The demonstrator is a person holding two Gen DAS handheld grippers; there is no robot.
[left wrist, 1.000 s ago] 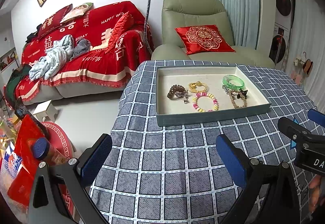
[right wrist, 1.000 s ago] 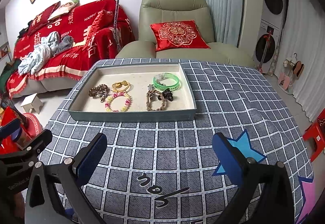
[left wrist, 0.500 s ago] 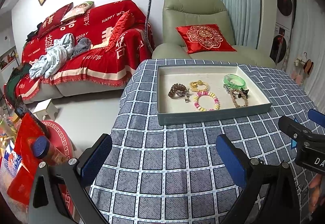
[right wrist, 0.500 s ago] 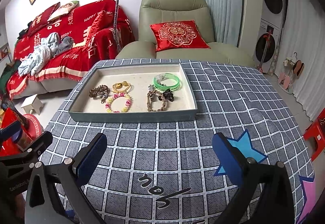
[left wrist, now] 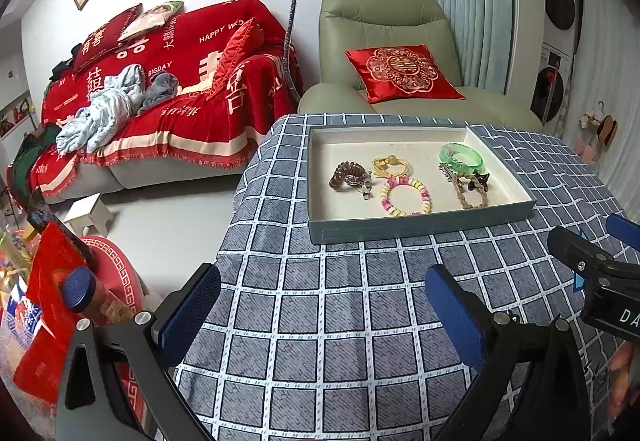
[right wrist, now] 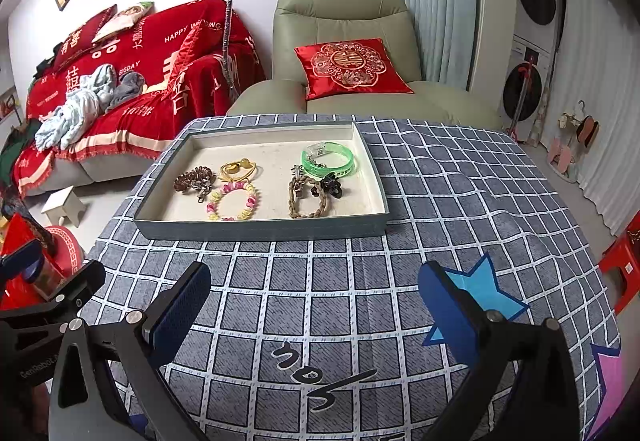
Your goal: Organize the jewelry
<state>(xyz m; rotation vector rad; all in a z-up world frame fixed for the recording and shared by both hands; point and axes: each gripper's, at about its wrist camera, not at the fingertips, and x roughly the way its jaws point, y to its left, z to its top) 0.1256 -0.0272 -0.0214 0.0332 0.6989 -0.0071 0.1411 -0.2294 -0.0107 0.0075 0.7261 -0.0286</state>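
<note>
A shallow grey tray (left wrist: 420,231) (right wrist: 260,231) stands on the checked tablecloth. In it lie a green bangle (left wrist: 461,157) (right wrist: 328,160), a pink and yellow bead bracelet (left wrist: 406,197) (right wrist: 232,201), a gold ring-shaped piece (left wrist: 390,165) (right wrist: 238,169), a brown coil hair tie (left wrist: 348,177) (right wrist: 194,179), a braided brown bracelet (left wrist: 474,195) (right wrist: 306,197) and a small black clip (right wrist: 330,188). My left gripper (left wrist: 320,305) is open and empty, short of the tray's front wall. My right gripper (right wrist: 316,305) is open and empty, also short of the tray.
The table (right wrist: 460,209) has a grey checked cloth with a blue star patch (right wrist: 484,293). Behind it stand a green armchair (right wrist: 344,41) with a red cushion and a red-covered sofa (left wrist: 168,89). A red stool and a bottle (left wrist: 80,293) are on the floor left.
Both views have shifted very slightly; the tray sits a touch further right in the left wrist view. Nothing was taken hold of or let go.
</note>
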